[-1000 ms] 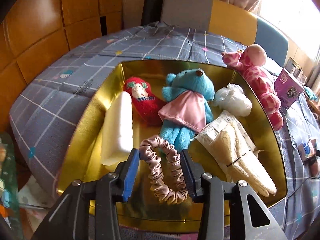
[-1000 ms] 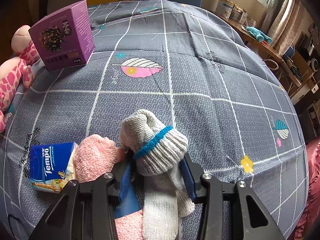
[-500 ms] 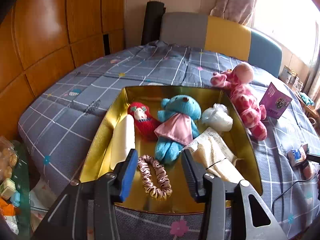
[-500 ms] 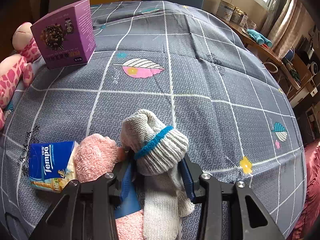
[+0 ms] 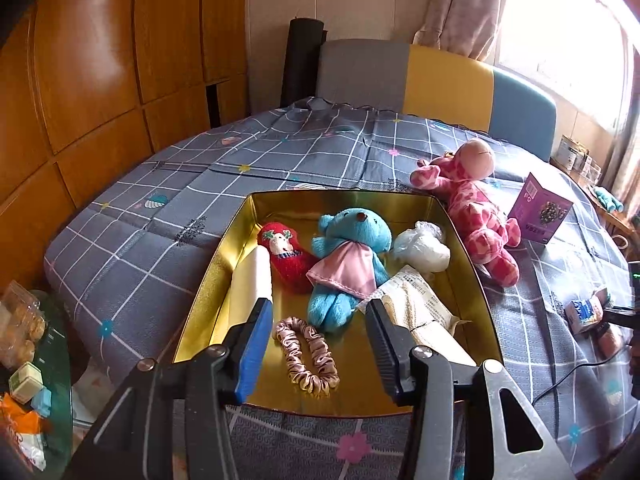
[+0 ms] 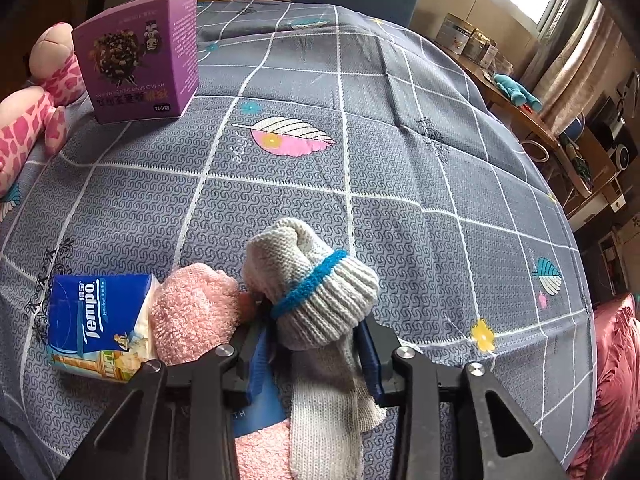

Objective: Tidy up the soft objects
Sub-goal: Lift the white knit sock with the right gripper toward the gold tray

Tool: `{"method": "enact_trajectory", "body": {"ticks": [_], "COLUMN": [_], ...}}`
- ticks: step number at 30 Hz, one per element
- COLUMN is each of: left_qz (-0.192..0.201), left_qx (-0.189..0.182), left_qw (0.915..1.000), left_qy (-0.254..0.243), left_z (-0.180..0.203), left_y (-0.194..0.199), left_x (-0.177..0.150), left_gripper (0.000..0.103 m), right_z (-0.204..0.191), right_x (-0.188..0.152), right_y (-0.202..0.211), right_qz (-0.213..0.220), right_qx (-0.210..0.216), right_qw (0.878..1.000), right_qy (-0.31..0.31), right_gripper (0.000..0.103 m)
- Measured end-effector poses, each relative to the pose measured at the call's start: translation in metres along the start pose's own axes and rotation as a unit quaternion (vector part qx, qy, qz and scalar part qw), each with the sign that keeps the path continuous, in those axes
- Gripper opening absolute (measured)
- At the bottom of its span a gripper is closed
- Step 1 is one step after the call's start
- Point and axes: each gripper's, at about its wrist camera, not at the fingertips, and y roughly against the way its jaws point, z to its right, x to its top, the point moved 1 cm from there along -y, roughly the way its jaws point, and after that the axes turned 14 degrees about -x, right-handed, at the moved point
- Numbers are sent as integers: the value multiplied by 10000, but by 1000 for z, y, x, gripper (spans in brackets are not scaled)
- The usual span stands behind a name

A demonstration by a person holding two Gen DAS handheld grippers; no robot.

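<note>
gold metal tin (image 5: pixel 208 288): glossy rectangular tray on the grey checked bedcover (image 5: pixel 132 248). contents: pink satin scrunchie (image 5: pixel 306 355), ruffled oval, long axis 11 to 5 o'clock, at the near wall; blue plush bear (image 5: pixel 350 256) with pink bib, head toward 12; red knitted doll (image 5: pixel 282 254); white foam block (image 5: pixel 252 280); crinkled white bag (image 5: pixel 422 246); cream packet (image 5: pixel 420 312). left gripper (image 5: pixel 318 344) hovered wide and empty over the scrunchie. right gripper (image 6: pixel 316 344) was clamped on a ribbed cream knit sock (image 6: pixel 316 284), blue-banded, rolled end toward 12, beside a fuzzy pink sock (image 6: pixel 192 312) and tempo tissue pack (image 6: pixel 96 320).
</note>
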Motion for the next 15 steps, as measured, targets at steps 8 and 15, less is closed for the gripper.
{"method": "enact_trajectory", "body": {"ticks": [8, 15], "left_qz": [19, 20], "left_qx": [-65, -173], "left_qw": [10000, 9998], "left_qy": [-2, 45], "left_z": [1, 2], "left_y": [4, 4], "left_x": [-2, -8], "left_gripper": [49, 49], "right_z": [-7, -12], "right_x": [4, 2], "right_y": [2, 8], "right_qz": [-129, -156], "right_qx": [-287, -627], "right_qw": [9995, 9977], "right_qy": [-13, -203], "right_gripper": [36, 35]}}
